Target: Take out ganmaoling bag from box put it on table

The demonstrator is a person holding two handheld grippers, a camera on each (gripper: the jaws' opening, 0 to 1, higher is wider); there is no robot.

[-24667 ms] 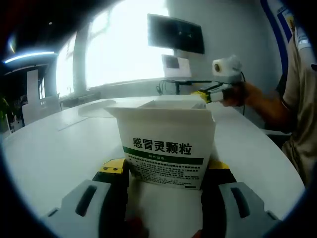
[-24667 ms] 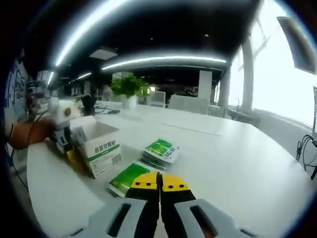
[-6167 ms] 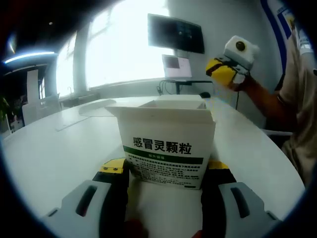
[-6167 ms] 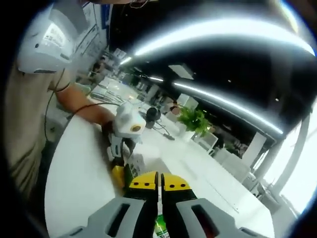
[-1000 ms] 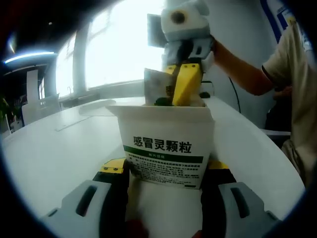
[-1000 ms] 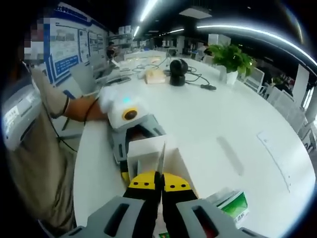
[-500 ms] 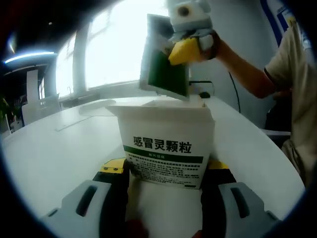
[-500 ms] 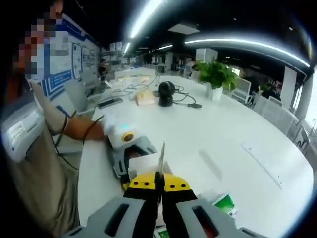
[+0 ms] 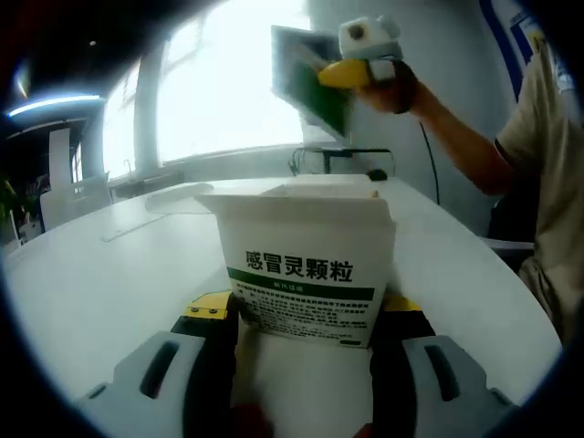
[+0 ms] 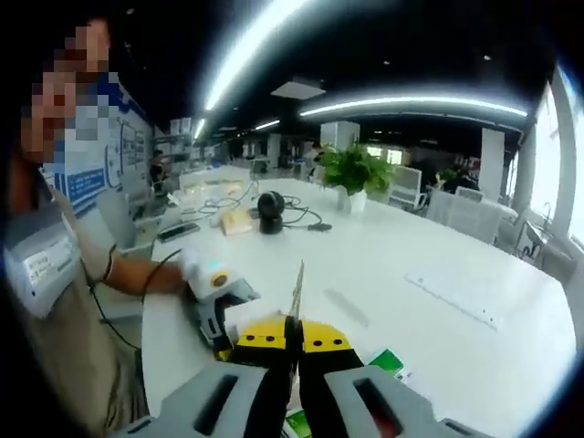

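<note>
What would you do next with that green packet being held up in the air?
Probably swing it sideways and lower it onto the white table. The right gripper holds the green bag pinched well above the open box, which the left gripper clamps, so the bag is already out.

White box point(image 9: 306, 265) up front, black characters over a dark green band, finer dark print beneath. Left gripper point(image 9: 306, 315): yellow tips, black pads, grey bodies. White table point(image 9: 100, 274) all round. Up high, the bag point(image 9: 315, 78) shows deep green with a pale edge, pinched in the right gripper point(image 10: 293, 339), yellow-tipped too. More green-and-white bags point(image 10: 388, 362) on the table. Leafy green plant point(image 10: 351, 169) in a white pot.
</note>
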